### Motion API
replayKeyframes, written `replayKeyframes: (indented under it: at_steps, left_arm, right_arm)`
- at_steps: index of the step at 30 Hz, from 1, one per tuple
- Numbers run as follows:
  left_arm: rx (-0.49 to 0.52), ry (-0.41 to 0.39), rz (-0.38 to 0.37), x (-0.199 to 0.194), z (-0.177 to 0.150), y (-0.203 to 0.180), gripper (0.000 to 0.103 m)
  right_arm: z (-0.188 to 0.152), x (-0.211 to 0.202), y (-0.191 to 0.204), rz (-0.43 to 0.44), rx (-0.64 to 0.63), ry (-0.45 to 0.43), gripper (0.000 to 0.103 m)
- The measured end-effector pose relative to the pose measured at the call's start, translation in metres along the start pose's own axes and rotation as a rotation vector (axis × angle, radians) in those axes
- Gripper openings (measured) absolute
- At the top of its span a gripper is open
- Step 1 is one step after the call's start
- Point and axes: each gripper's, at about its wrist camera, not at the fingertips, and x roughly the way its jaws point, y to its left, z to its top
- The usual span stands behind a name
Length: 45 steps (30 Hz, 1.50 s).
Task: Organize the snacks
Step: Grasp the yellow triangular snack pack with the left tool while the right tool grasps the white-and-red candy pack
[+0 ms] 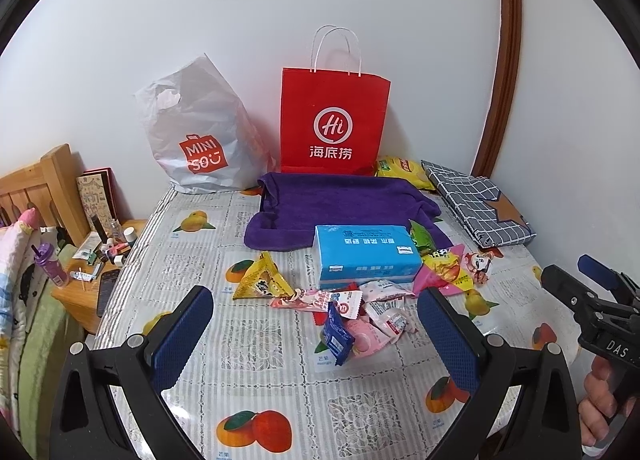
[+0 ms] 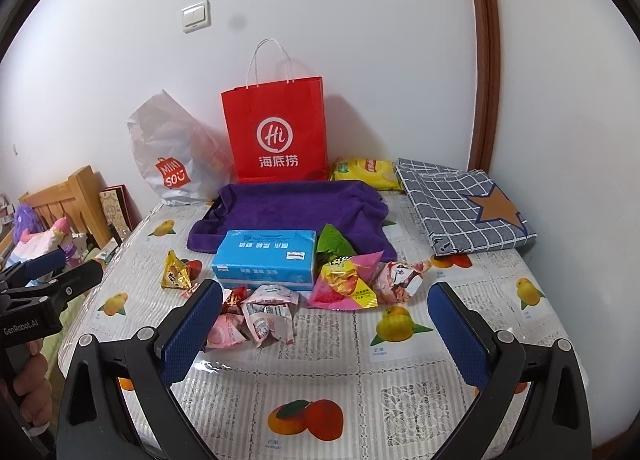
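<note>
L gripper (image 1: 316, 324): jaws spread wide, holding nothing, hovering over the table (image 1: 256, 372) on the near side of the tissue box (image 1: 366, 256).
R gripper (image 2: 326, 318): also spread, empty, same side of box.
Snacks: pink/white packets (image 2: 266, 314) just in front of box; yellow packet (image 1: 262, 278) to its left; pink-yellow packet (image 2: 346, 280) + green one (image 2: 334, 242) to its right.
Behind box: purple towel (image 1: 340, 206), then red bag (image 1: 334, 122), white plastic bag (image 1: 200, 132).
</note>
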Motion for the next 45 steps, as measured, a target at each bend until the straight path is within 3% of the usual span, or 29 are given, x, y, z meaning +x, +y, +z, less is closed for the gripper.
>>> replayKeyframes:
  at_steps: [11,16,21,28,32,35,38,45]
  left_arm:
    - [-0.003,0.047,0.008,0.037,0.003,0.014,0.103]
    - [-0.031,0.099,-0.009,0.061,0.004,0.023,0.103]
    - [-0.056,0.123,0.000,0.085,0.005,0.036,0.103]
    - [-0.056,0.131,0.024,0.112,0.010,0.049,0.102]
    - [-0.058,0.178,0.033,0.132,0.015,0.054,0.102]
    - [-0.060,0.212,0.021,0.145,0.018,0.055,0.102]
    - [-0.062,0.212,0.008,0.151,0.021,0.053,0.102]
    - [-0.040,0.226,-0.005,0.166,0.026,0.042,0.102]
  right_arm:
    - [0.003,0.031,0.002,0.010,-0.008,0.020,0.102]
    - [0.002,0.056,-0.002,-0.042,-0.030,0.043,0.102]
    - [-0.002,0.077,-0.016,-0.065,-0.026,0.028,0.102]
    - [-0.001,0.111,-0.043,-0.093,-0.004,0.081,0.102]
    - [-0.003,0.130,-0.072,-0.133,0.064,0.118,0.102]
    - [-0.005,0.143,-0.096,-0.076,0.150,0.167,0.100]
    - [-0.008,0.156,-0.111,-0.062,0.209,0.196,0.092]
    - [-0.011,0.196,-0.113,-0.039,0.185,0.252,0.086]
